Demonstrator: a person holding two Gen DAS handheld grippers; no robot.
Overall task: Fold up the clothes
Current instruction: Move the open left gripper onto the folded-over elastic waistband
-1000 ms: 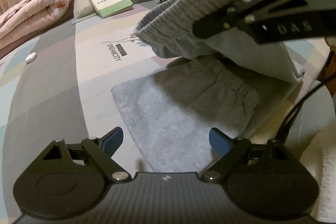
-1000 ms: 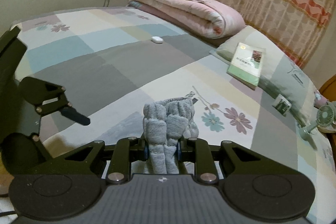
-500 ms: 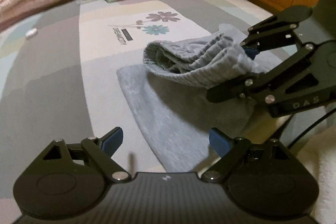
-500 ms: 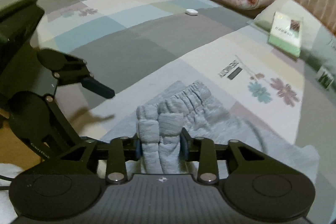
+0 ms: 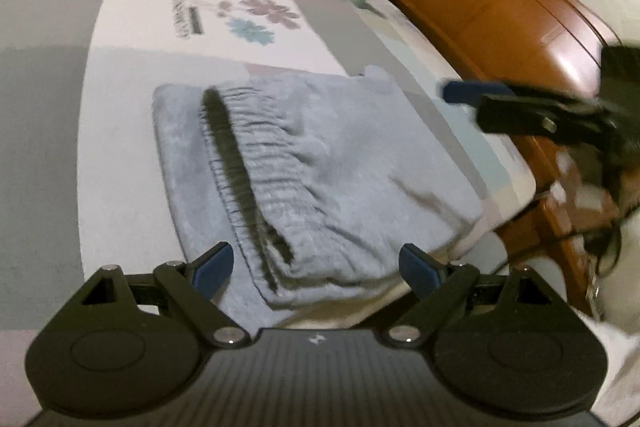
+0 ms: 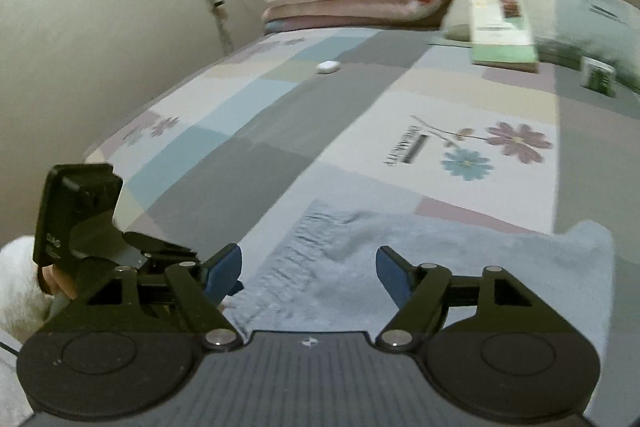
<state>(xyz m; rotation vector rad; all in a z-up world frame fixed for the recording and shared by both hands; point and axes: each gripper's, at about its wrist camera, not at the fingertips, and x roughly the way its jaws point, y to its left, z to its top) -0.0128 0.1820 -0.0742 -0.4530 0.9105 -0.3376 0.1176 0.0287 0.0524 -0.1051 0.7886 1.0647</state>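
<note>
Both claws spread, empty: left gripper, right gripper; folded grey garment, seemingly shorts, just ahead.

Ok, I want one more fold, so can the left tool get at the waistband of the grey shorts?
Probably yes. The left tool is open, the grey shorts lie just ahead, waistband uncovered. The right tool is open and off to the side.
</note>
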